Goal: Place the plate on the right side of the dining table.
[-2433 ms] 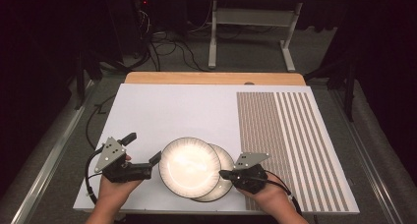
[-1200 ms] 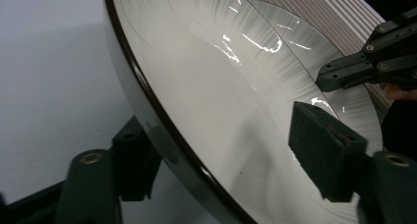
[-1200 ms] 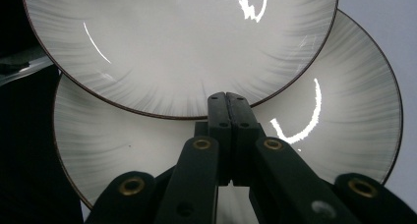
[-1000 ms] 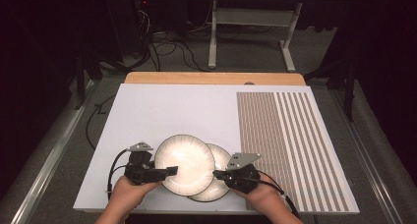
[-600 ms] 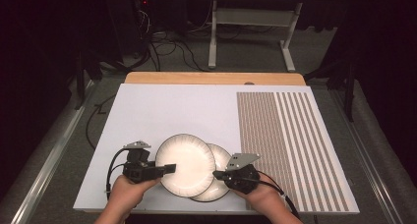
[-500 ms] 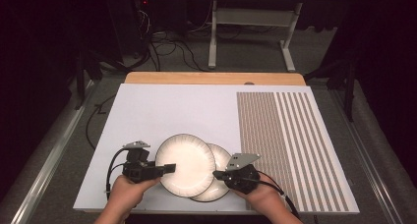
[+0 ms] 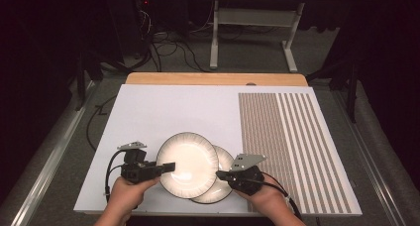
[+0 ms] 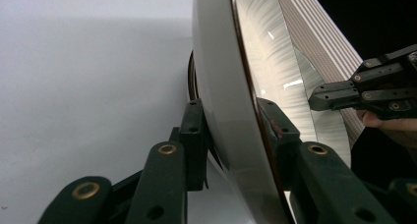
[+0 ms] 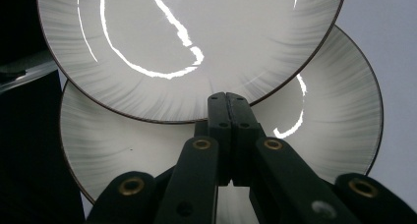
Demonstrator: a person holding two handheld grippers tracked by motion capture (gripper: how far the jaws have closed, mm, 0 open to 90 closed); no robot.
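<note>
Top plate: the top plate (image 7: 188, 164) was white with a dark rim and fine grey lines. It lay partly over the bottom plate, near the front edge of the counter.
Bottom plate: the bottom plate (image 7: 224, 179) looked the same. It lay flat on the white mat and stuck out to the right from under the top plate.
Left gripper: the left gripper (image 7: 166, 167) was at the left edge of the top plate. Its jaws had just been closing, with the rim between them. In the left gripper view one jaw sat under the rim (image 8: 231, 111) and one above, both pressing on it.
Right gripper: the right gripper (image 7: 220, 175) was at the right side of the plates. Its jaws were shut tight together with nothing between them. In the right gripper view the tips (image 9: 226, 103) were over the bottom plate, right at the edge of the top plate.
Counter: the counter (image 7: 208, 79) carried a white mat (image 7: 173, 112) with a striped part (image 7: 292, 137) on its right side.
</note>
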